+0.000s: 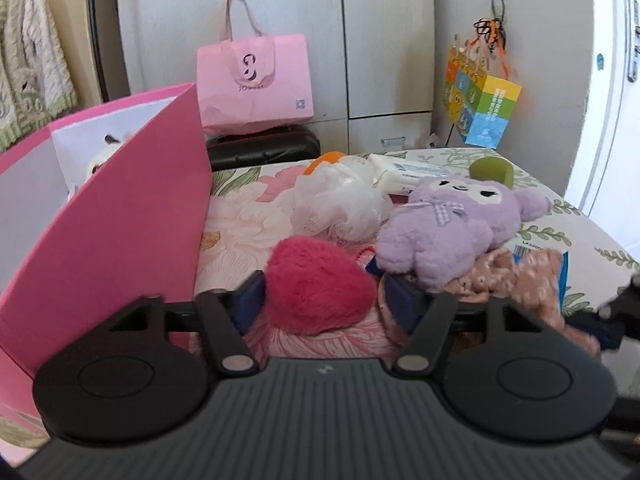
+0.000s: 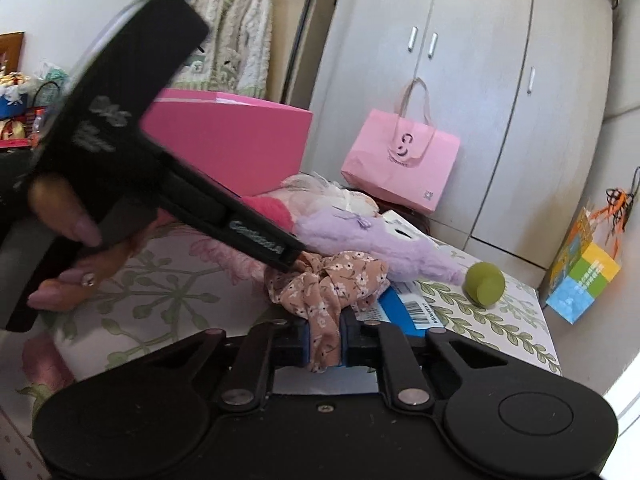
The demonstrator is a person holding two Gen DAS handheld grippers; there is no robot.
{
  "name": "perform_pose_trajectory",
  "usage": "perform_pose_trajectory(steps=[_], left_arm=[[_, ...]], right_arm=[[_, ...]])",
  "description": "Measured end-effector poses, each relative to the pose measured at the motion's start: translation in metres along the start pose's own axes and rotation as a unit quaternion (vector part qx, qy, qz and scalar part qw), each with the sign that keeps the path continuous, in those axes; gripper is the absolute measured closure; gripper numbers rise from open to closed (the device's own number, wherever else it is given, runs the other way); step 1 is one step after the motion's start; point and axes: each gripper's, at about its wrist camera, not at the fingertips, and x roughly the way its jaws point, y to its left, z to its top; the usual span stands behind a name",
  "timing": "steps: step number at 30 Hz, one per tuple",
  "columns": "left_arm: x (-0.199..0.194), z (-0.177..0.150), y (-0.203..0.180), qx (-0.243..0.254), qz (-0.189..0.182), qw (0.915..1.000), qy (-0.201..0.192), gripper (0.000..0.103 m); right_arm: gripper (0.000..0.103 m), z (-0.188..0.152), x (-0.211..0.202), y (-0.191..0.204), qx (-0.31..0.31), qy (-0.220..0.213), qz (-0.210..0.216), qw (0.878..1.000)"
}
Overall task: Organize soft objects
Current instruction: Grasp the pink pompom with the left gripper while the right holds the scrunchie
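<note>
Floral bedspread: right gripper pinches floral scrunchie, stretched lengthwise away.

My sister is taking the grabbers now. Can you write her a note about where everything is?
Left gripper: open around the pink fluffy heart, not squeezing.
Right gripper: shut on the floral scrunchie.
Pink box: stands left of the pile, one white toy inside.
Still on the bed: purple plush, white mesh pouf, green sponge.
Left: box everything up.
</note>
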Motion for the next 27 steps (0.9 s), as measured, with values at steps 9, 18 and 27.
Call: perform_pose_trajectory(steps=[9,18,27], left_arm=[[-0.014,-0.006,0.004,-0.024,-0.011,0.9997,0.002,0.055],[-0.044,-0.018,0.008,-0.032,-0.019,0.9993,0.001,0.055],[-0.078,-0.028,0.019,-0.045,-0.046,0.9979,0.007,0.055]], right_arm=[[0.089,0.000,-0.001,-0.003,0.047,0.010,0.030,0.998],[0.089,-0.004,-0.011,0.001,0.067,0.021,0.033,0.997],[0.089,-0.004,-0.029,0.004,0.098,0.032,0.052,0.993]])
